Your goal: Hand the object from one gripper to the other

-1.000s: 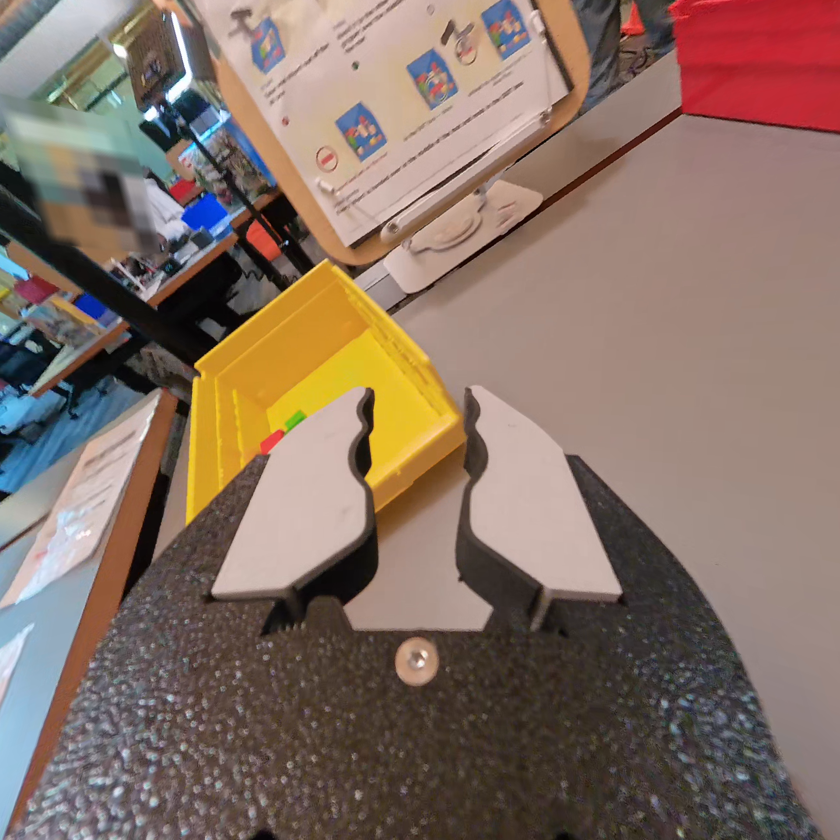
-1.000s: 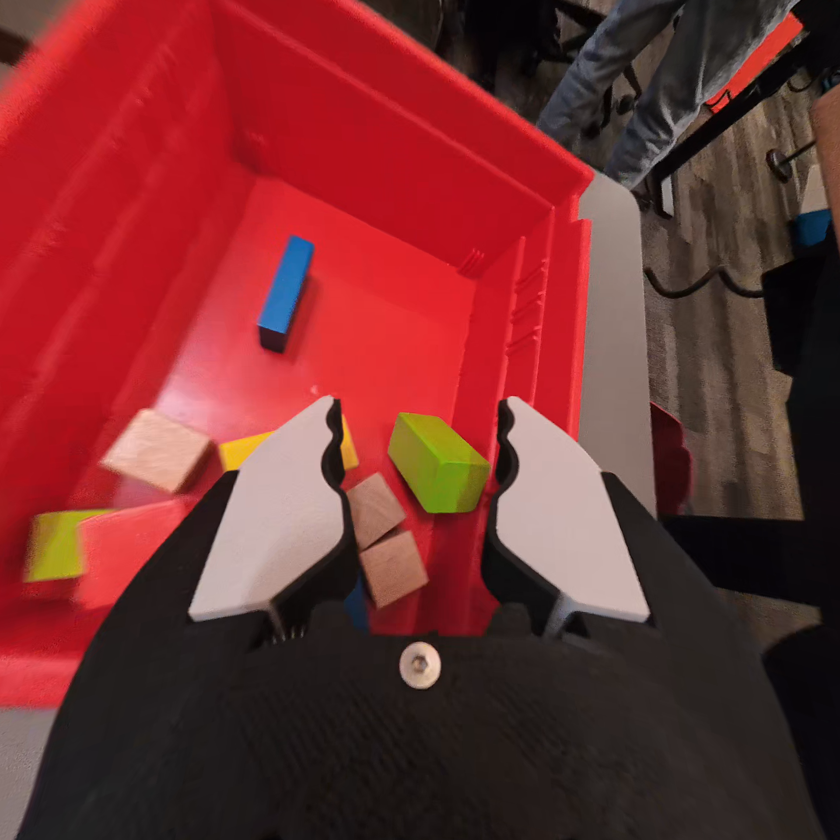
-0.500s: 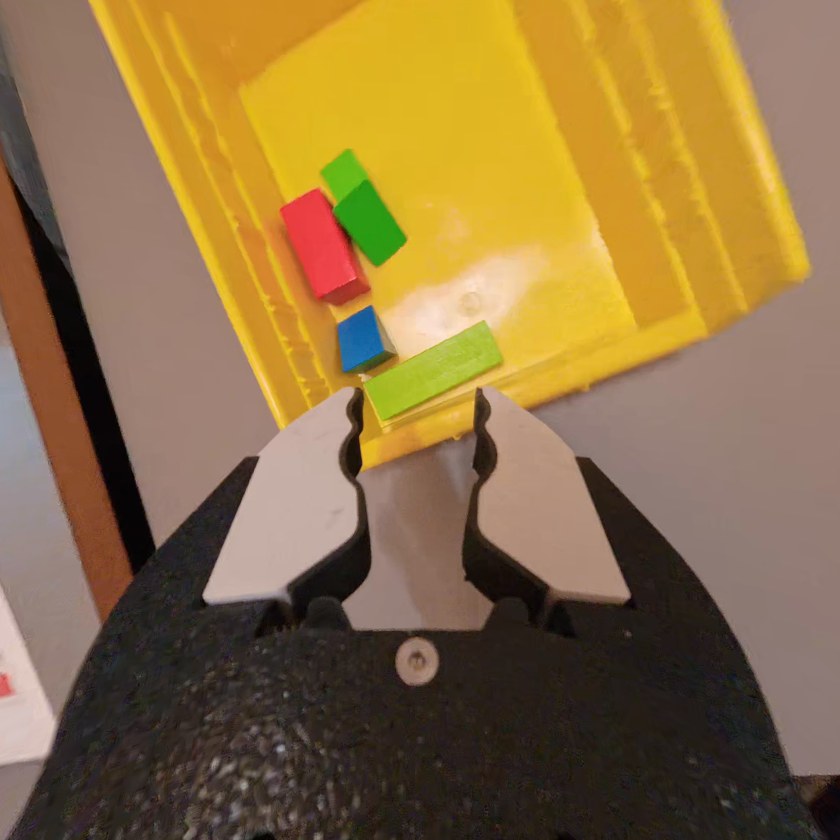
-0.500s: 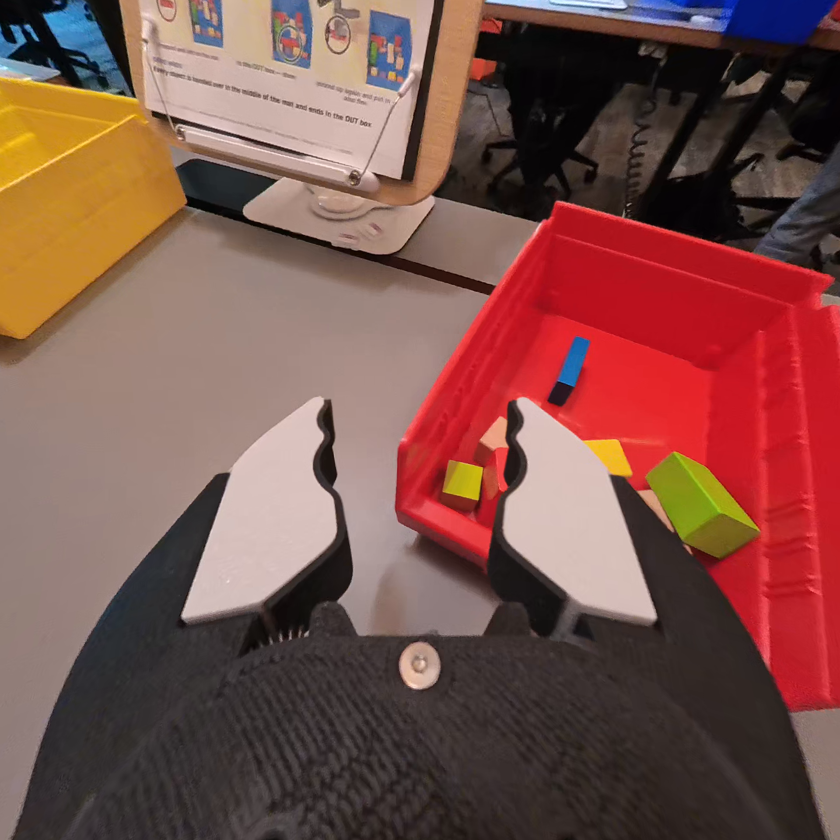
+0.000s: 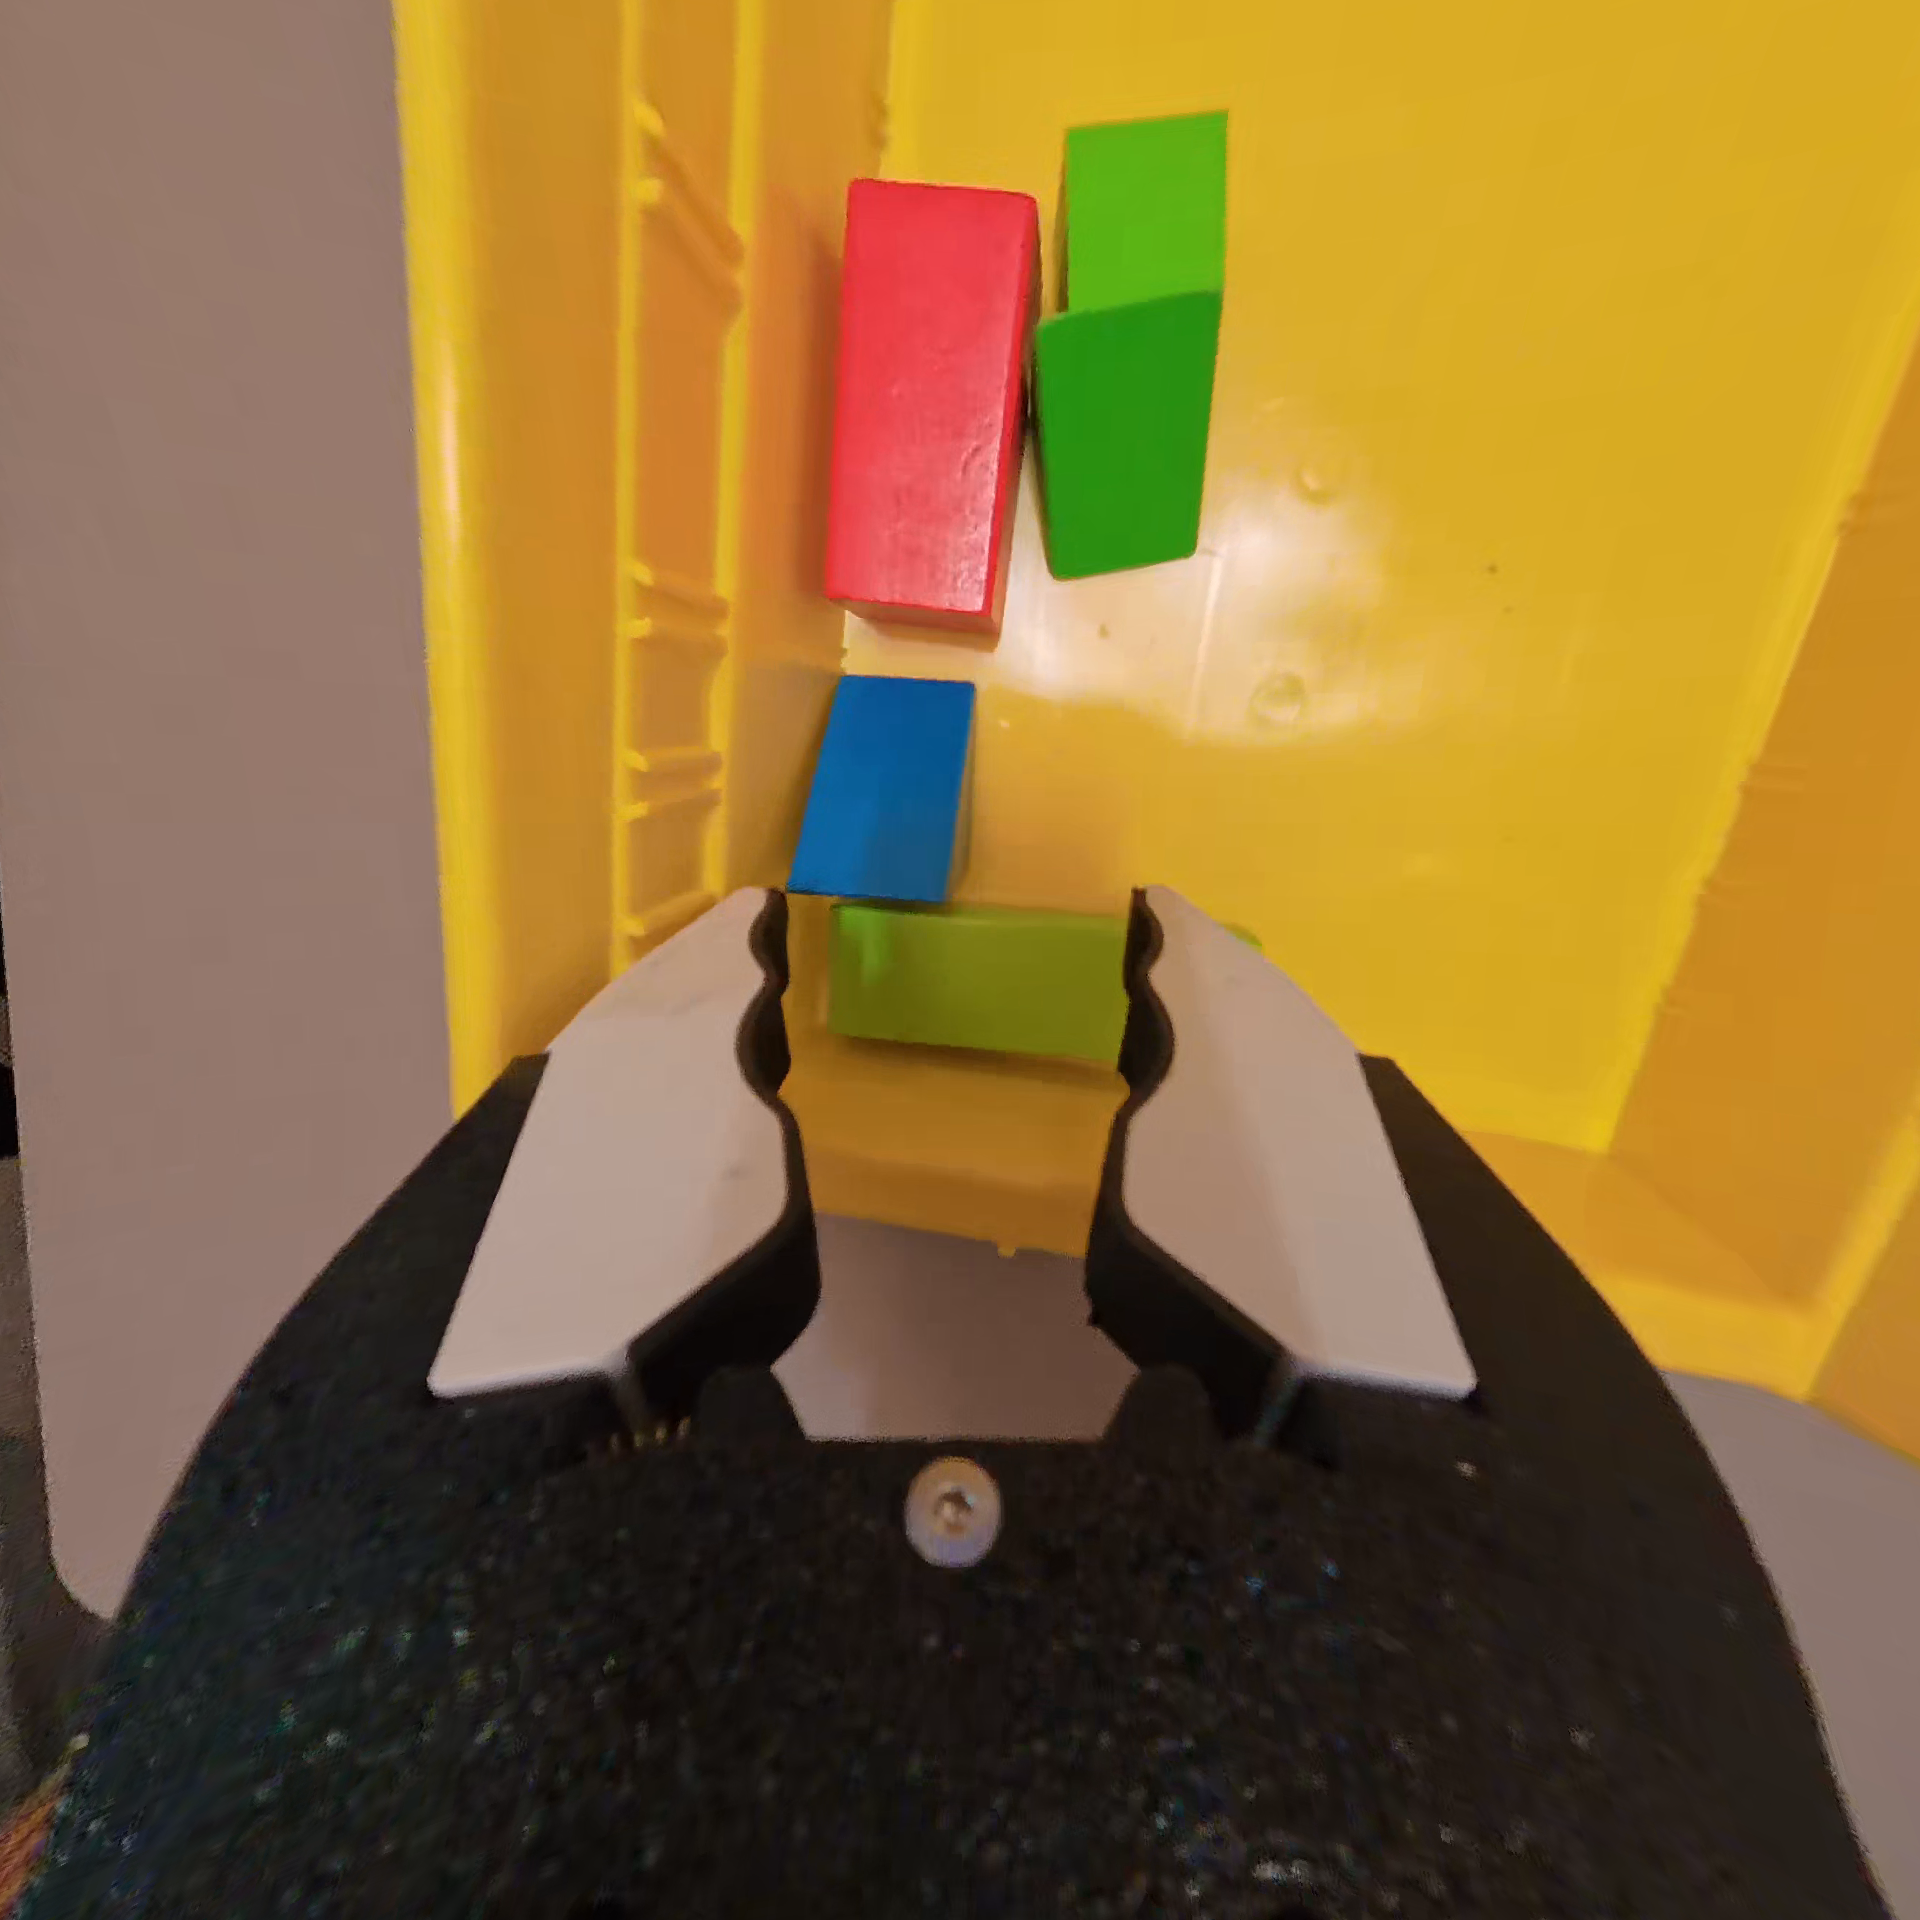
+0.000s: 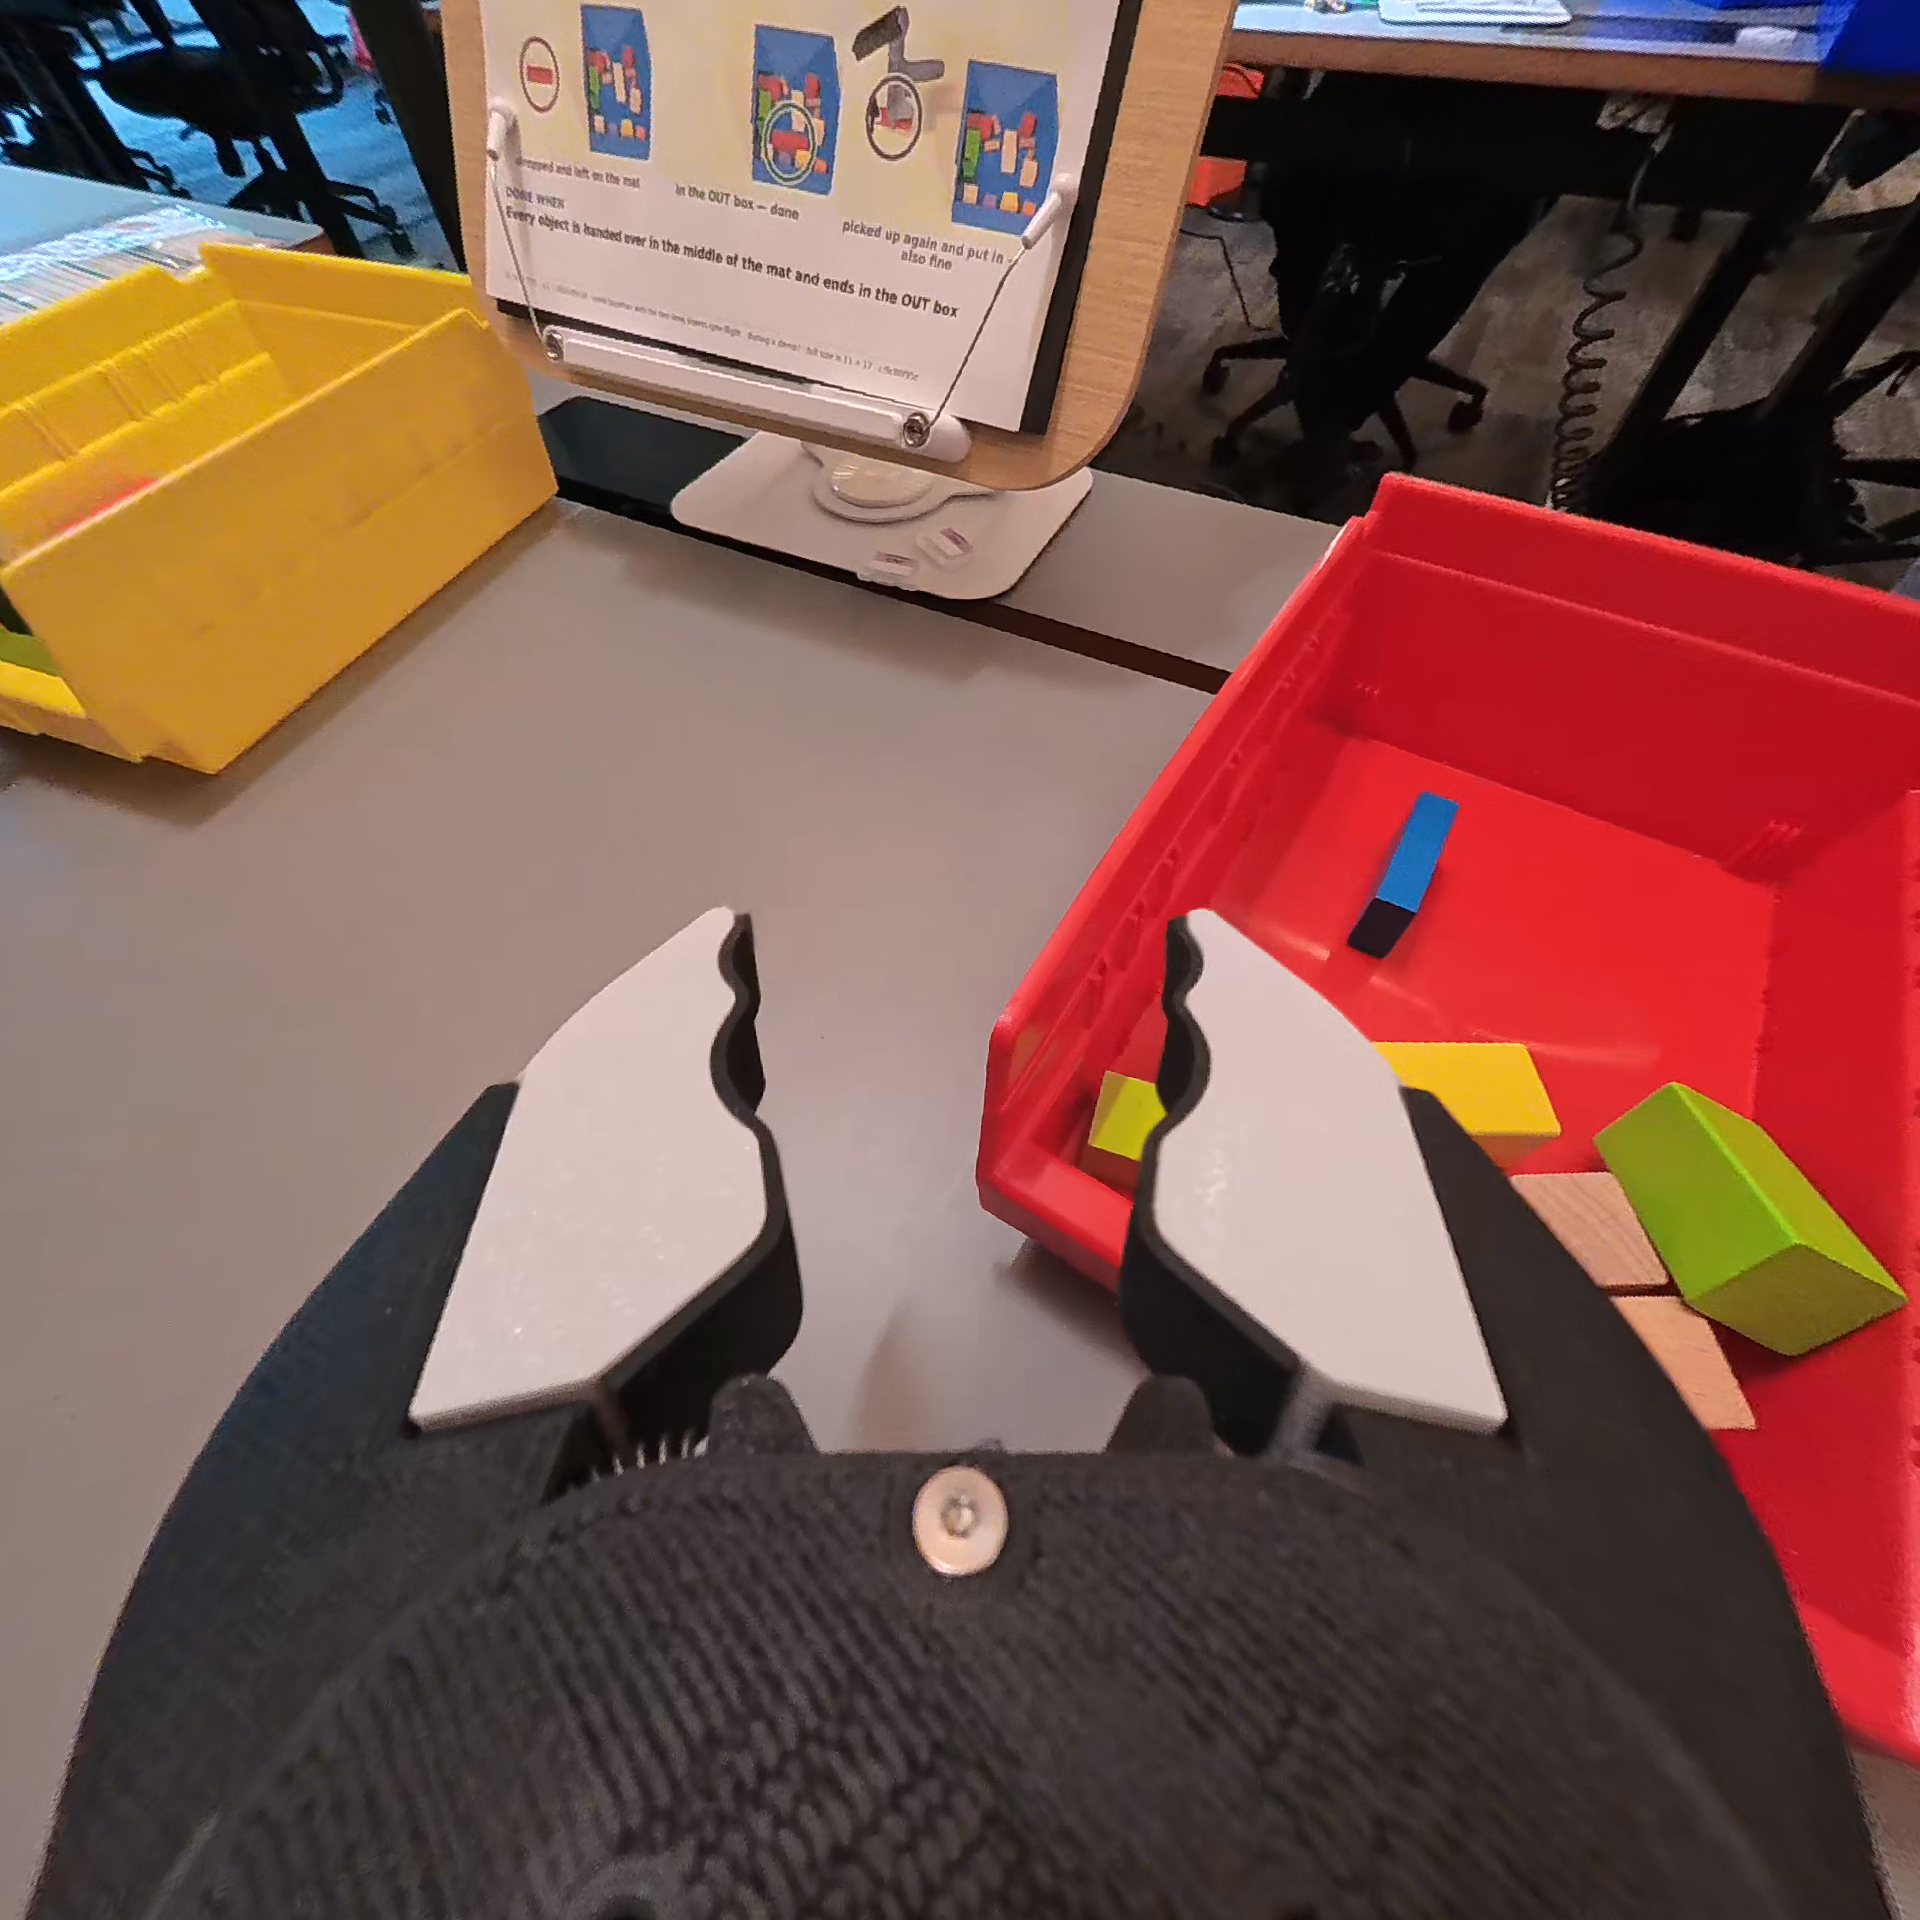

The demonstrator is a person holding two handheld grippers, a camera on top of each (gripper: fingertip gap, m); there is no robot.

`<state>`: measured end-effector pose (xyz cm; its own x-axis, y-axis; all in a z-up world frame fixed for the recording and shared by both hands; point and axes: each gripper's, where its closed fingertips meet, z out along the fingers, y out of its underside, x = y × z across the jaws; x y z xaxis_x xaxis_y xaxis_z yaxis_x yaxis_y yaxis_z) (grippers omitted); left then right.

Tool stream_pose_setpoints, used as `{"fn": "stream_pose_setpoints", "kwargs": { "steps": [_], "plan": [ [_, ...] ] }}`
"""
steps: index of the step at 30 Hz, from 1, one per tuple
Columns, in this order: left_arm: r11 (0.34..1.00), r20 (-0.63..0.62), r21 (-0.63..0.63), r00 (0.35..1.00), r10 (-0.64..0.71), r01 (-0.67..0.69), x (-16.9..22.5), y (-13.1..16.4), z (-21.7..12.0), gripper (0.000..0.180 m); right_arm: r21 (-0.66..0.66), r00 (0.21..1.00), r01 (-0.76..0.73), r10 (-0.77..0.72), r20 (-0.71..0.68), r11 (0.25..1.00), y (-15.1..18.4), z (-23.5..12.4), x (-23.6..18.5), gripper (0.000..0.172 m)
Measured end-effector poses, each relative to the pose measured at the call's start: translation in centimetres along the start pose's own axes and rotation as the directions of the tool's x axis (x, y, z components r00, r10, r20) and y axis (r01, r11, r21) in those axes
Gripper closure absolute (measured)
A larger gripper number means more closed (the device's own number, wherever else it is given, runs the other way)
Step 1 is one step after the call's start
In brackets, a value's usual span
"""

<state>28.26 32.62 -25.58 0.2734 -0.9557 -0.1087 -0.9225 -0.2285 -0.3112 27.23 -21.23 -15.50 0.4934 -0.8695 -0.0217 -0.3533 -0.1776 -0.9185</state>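
Left claw (image 5: 954, 982) spread apart, light-green block (image 5: 977, 982) lying between its tips with a gap at the left pad, blue block (image 5: 883, 790) just beyond, yellow bin (image 5: 1455, 520) closer than half a second ago; right claw (image 6: 956, 1023) apart, bare, over grey desk (image 6: 520, 883).

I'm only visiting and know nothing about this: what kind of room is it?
Probably a shared workroom or lab. A gray table holds a yellow bin and a red bin of toy blocks, an instruction sheet stands on a stand, and office chairs sit behind.
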Motion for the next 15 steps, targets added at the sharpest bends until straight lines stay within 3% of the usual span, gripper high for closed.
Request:
{"fn": "stream_pose_setpoints", "kwargs": {
  "steps": [1,7,15],
  "plan": [
    [1.0,0.017,-0.01,1.0,-0.005,0.005,0.0,0.2,0.3,0.118,-0.003,1.0,-0.003,0.003,0.005,1.0,0.1,0.0,0.0,0.096],
    [0.998,0.076,0.019,0.996,-0.056,0.054,-0.6,0.0,1.1,0.129,0.006,1.0,-0.003,0.003,0.023,1.0,0.1,0.0,-0.2,0.096],
    [0.997,0.075,0.017,0.994,-0.082,0.081,-0.7,-0.1,2.2,0.128,0.006,0.999,-0.036,0.036,0.033,0.999,0.4,-0.1,0.4,0.095]
  ]
}}
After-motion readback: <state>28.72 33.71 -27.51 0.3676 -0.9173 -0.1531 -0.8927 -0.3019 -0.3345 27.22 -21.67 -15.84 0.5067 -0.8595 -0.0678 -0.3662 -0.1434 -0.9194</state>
